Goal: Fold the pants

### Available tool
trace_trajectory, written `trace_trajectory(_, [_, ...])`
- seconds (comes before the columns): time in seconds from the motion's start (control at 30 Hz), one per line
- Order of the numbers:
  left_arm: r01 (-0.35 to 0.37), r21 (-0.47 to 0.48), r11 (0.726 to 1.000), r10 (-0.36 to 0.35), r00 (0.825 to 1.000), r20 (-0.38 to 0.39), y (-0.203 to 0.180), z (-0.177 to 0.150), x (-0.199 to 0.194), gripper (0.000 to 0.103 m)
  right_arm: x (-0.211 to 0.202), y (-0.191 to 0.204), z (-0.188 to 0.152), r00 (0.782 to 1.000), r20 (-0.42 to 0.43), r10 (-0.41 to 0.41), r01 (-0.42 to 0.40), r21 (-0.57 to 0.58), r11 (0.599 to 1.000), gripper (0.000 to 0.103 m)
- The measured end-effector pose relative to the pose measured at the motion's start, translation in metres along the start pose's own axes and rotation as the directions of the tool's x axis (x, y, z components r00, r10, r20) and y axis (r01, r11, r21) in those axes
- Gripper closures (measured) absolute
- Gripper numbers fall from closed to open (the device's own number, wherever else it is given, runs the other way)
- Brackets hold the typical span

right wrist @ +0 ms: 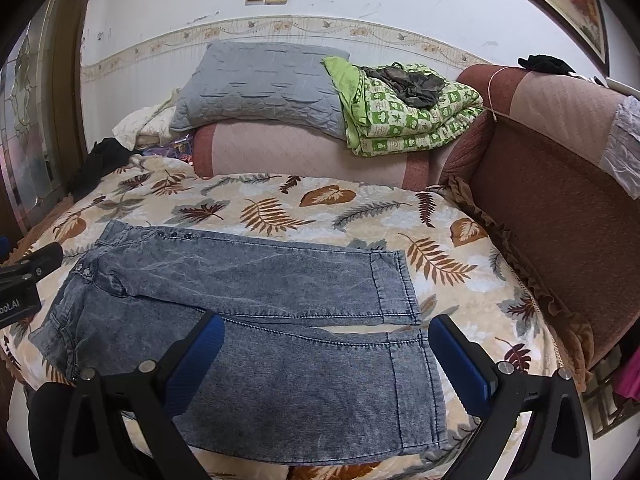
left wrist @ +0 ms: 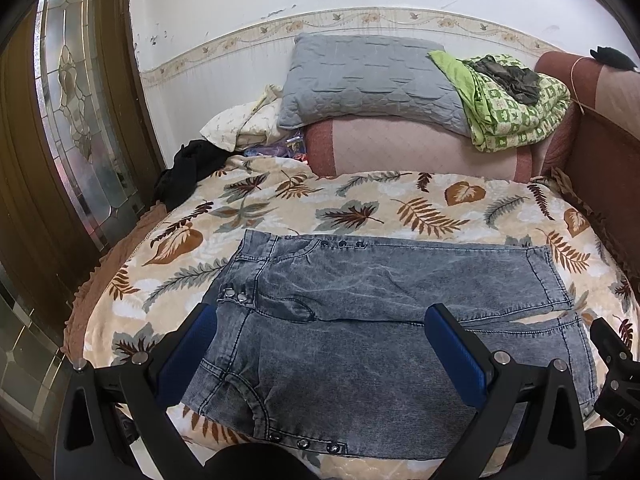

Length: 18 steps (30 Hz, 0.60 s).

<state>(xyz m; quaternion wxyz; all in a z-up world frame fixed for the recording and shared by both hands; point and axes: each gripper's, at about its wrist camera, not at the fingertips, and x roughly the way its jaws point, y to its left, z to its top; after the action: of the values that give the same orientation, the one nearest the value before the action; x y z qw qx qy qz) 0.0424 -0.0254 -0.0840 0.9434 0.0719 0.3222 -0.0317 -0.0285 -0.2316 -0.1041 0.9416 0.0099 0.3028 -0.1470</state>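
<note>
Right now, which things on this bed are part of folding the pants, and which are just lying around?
For the job:
jeans, spread flat on the leaf-print blanket
left gripper, open
right gripper, open

Just lying about:
grey pillow
green quilt
black garment

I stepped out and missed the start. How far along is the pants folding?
Barely begun. Done: the jeans lie spread flat on the leaf-print blanket, legs side by side, waistband to the left. In hand: nothing; the left gripper and right gripper are both open above the near leg, gripping no fabric. Left: every fold, since no part of the jeans is doubled over.
</note>
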Motion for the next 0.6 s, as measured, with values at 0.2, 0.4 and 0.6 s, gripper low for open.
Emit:
trace_trajectory(0.2, [0.001,0.001,1.0,-0.001,1.0,0.0,0.0,0.0,-0.001,0.0,0.006,-0.007,-0.001,0.99,-0.054,0.127,-0.124,0.057,0.991,0.0])
trace_trajectory(0.4, [-0.013,0.002,1.0,0.013,1.0,0.002,0.01,-0.003,-0.004,0.0,0.048,-0.053,-0.013,0.851,-0.174,0.496,-0.405,0.384,0.829,0.0])
trace_trajectory(0.6, [-0.095,-0.014,0.995,0.094,0.995,-0.031,0.054,0.001,0.016,0.0,0.081,-0.121,-0.032,0.859,-0.245,0.45,-0.246,0.573,0.782,0.0])
